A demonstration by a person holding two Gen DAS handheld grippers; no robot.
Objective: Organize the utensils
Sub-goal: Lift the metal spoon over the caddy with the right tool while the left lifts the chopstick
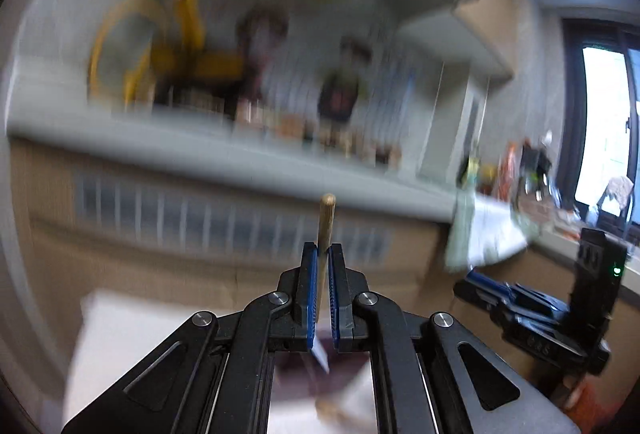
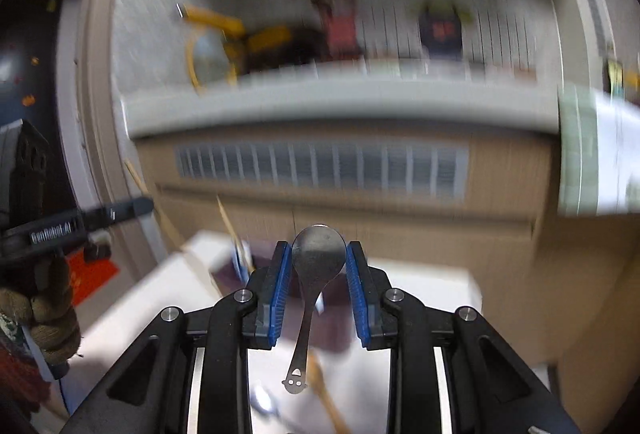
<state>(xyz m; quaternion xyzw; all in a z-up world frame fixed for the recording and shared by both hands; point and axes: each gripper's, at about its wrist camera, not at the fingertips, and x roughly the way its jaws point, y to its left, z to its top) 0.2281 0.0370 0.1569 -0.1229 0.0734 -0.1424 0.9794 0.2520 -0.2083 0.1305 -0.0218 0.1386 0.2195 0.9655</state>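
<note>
My left gripper (image 1: 323,254) is shut on a thin wooden stick (image 1: 325,230), likely a chopstick, whose rounded end pokes up above the blue pads. My right gripper (image 2: 319,254) is shut on the bowl of a metal spoon (image 2: 318,252); its handle hangs down toward the camera, ending in a small cut-out face. Both are held in the air above a blurred white surface (image 2: 420,294). The right gripper also shows at the right of the left wrist view (image 1: 520,306). The left gripper shows at the left of the right wrist view (image 2: 80,222), with thin sticks beside it.
A wooden utensil (image 2: 326,394) lies blurred on the white surface below. Behind is a tan cabinet with a slatted vent (image 2: 320,170) and a grey counter (image 2: 320,102) with yellow objects and figures. A window (image 1: 604,122) is at the right.
</note>
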